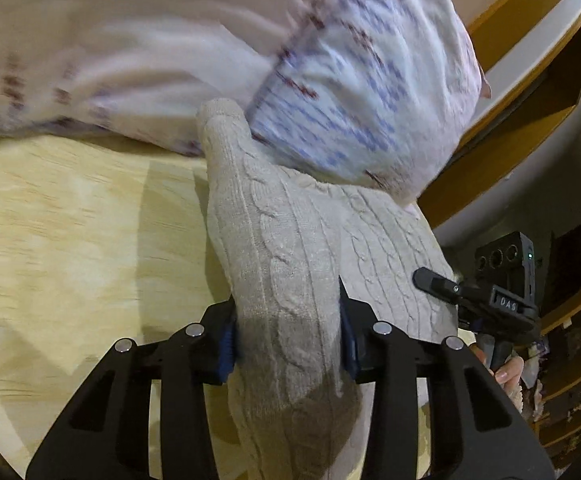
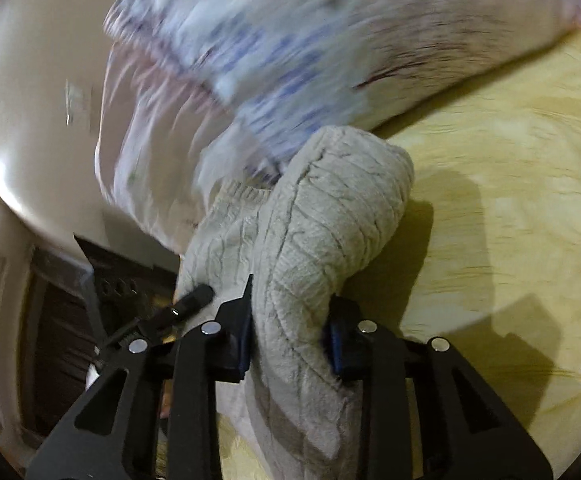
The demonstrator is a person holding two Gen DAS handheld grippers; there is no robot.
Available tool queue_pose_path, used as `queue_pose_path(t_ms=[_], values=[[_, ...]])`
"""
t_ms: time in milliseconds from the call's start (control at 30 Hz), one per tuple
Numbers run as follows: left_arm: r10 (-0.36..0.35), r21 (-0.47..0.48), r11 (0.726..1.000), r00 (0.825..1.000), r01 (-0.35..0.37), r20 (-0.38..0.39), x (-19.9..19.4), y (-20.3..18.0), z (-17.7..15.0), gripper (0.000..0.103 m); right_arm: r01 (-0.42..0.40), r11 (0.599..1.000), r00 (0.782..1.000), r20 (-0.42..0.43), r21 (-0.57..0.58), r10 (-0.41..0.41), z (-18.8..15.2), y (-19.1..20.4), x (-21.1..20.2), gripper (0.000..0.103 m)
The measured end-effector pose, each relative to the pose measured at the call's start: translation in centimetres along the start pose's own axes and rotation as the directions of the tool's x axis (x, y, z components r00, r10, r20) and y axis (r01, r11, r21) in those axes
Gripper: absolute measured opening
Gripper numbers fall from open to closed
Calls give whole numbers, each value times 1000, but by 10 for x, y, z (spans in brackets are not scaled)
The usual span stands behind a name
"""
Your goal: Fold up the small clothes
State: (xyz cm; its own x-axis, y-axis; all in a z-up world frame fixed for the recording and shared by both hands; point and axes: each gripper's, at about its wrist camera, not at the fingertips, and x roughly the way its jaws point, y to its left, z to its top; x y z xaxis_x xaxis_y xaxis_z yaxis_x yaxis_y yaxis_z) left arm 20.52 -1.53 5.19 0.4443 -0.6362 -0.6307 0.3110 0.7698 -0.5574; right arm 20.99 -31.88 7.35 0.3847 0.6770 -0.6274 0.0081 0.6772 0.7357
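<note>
Knit sweater [image 1: 286,280] — both grippers clamped.

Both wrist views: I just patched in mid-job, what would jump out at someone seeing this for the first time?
A beige cable-knit sweater fills the middle, bunched between the fingers of the left gripper and likewise pinched by the right gripper. Behind it, a blurred pale cloth with blue and red print is heaped on the light wooden table.
</note>
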Motion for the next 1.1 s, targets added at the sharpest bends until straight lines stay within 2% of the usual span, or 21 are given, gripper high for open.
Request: queue_pose_path(t_ms=[133,200,233,300,333,367,433,500,600,633,700,733,800,833,900,967,1100], values=[[52,-27,998,998,-52,17,-25,34,-5,43,54,996,999,-7,-73,-54,-9,23,31,26],[85,-67,994,996,-86,-9,-21,51,-9,45,128,988,992,-6,-88,-129,-15,26,47,27],[92,-102,990,995,-95,-26,-16,63,-13,49,175,981,984,-3,-85,-176,-18,24,53,29],[53,-156,986,999,-54,-6,-12,76,-19,55,194,980,981,-7,-45,-195,-19,17,59,35],[54,-163,985,999,-54,-3,-10,75,-19,58,201,979,980,-11,-25,-201,-19,14,60,42],[67,-160,985,998,-66,1,-10,74,-19,63,208,978,978,-18,-17,-209,-19,13,60,47],[110,-126,986,994,-107,13,-12,65,-16,64,236,971,972,-16,-26,-236,-19,14,56,53],[161,-82,984,985,-156,55,-21,54,-17,64,296,954,955,48,-57,-293,-21,23,39,58],[216,-20,976,960,-216,176,-51,35,-22,64,353,928,924,199,-115,-327,-30,43,7,58],[217,2,975,954,-223,207,-59,29,-25,64,351,927,922,222,-135,-317,-31,48,2,55],[189,70,974,947,-213,258,-71,13,-33,66,308,927,941,214,-216,-263,-40,64,-1,45],[165,114,973,951,-200,260,-72,2,-37,67,294,926,948,194,-237,-252,-42,68,2,40],[119,176,972,970,-158,213,-60,-15,-43,68,281,916,959,127,-288,-254,-50,74,17,32],[108,187,972,977,-142,183,-51,-19,-45,68,291,909,957,111,-299,-269,-52,75,23,31],[123,186,971,982,-148,143,-37,-19,-49,68,349,888,937,78,-300,-342,-55,68,41,30],[168,164,969,980,-183,103,-19,-13,-50,68,358,890,933,77,-283,-351,-54,59,46,31],[224,205,947,965,-249,138,-4,-20,-49,68,356,895,934,80,-268,-347,-51,54,47,31]])
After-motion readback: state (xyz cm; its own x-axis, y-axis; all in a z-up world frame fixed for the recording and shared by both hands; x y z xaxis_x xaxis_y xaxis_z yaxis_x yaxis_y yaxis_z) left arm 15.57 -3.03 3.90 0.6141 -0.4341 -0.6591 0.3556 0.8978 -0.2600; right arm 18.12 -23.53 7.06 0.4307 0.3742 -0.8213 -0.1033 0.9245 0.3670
